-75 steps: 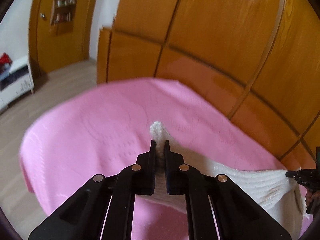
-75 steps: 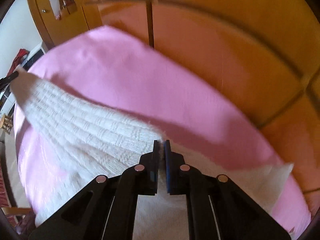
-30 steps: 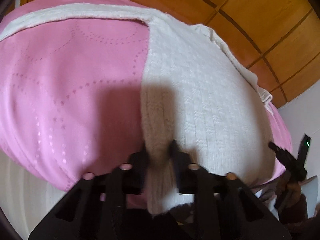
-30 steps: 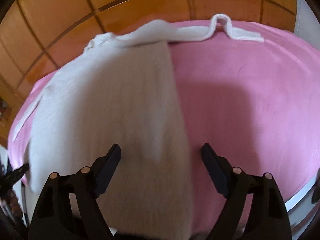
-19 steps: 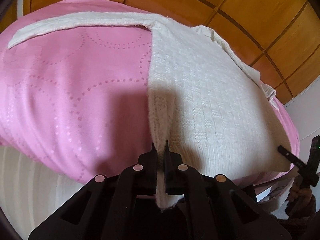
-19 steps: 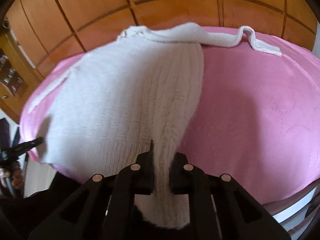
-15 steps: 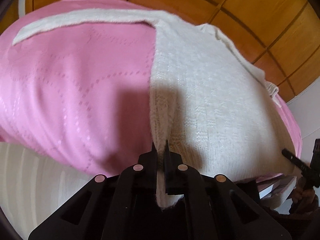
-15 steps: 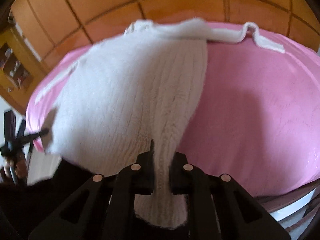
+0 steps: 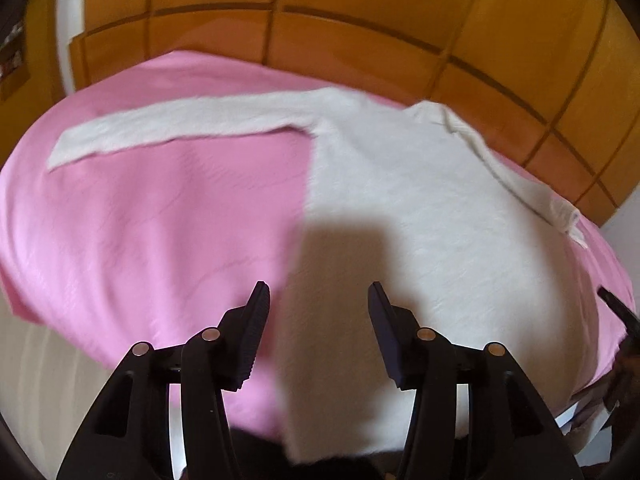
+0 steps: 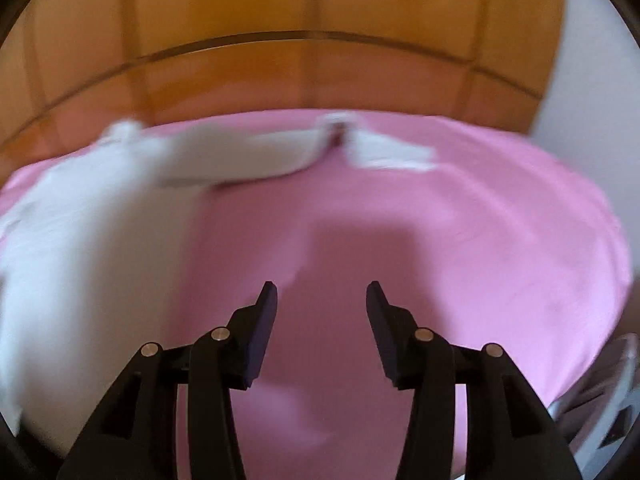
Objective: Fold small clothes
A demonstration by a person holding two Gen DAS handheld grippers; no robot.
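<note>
A white knitted sweater (image 9: 420, 216) lies flat on the pink bedspread (image 9: 160, 208), one sleeve (image 9: 180, 124) stretched out to the left. My left gripper (image 9: 316, 294) hovers above the sweater's lower left hem, its jaws opening, and the pads touch no cloth. In the blurred right wrist view the sweater (image 10: 80, 248) fills the left side, its other sleeve (image 10: 248, 152) running along the far edge with a kink near the cuff. My right gripper (image 10: 320, 292) is over bare pink bedspread (image 10: 460, 248), jaws opening with nothing between them.
Orange-brown wooden wardrobe panels (image 9: 360, 20) stand right behind the bed. The bed's near edge drops to pale floor (image 9: 32, 380) at the lower left. The other gripper's black tip (image 9: 618, 306) shows at the right edge of the left wrist view.
Both grippers were shut on the sweater's hem corners and have let go. The left has lifted a little. The right has swung sideways off the sweater to bare bedspread.
</note>
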